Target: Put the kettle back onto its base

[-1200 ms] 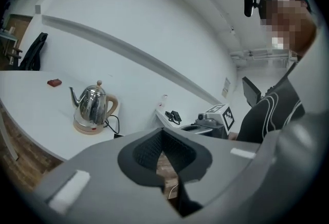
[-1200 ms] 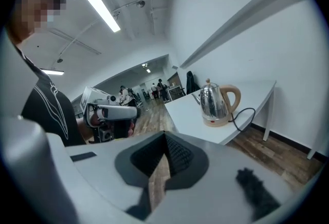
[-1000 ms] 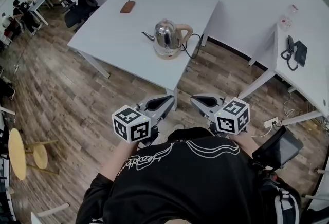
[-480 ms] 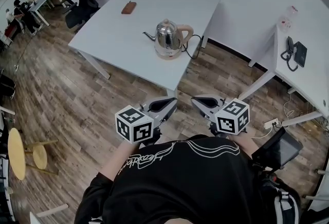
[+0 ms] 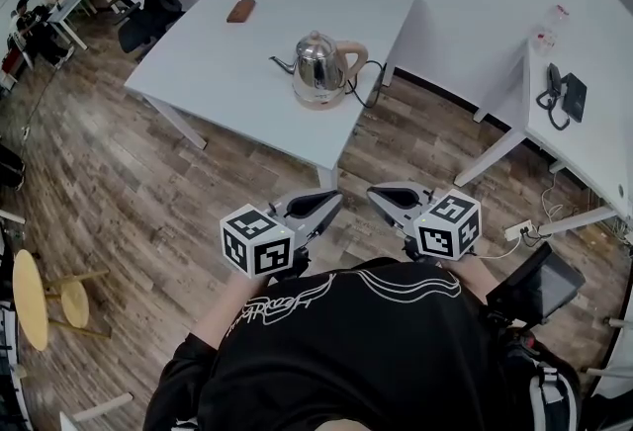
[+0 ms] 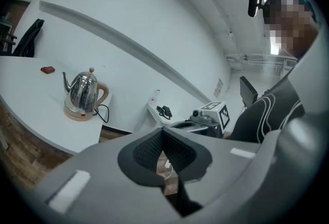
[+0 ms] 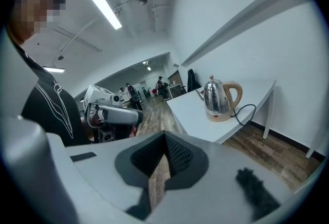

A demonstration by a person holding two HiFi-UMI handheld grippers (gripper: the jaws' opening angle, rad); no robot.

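The kettle (image 5: 318, 66) stands upright on its round base (image 5: 319, 104) near the front edge of the white table (image 5: 218, 73), spout to the left in the head view and handle to the right. A black cord (image 5: 372, 88) runs from the base over the table's edge. A small brown object (image 5: 241, 12) lies at the far side. The left gripper (image 5: 330, 203) and right gripper (image 5: 378, 194) are held close to the person's chest, well apart from the table. Both have their jaws closed together with nothing between them.
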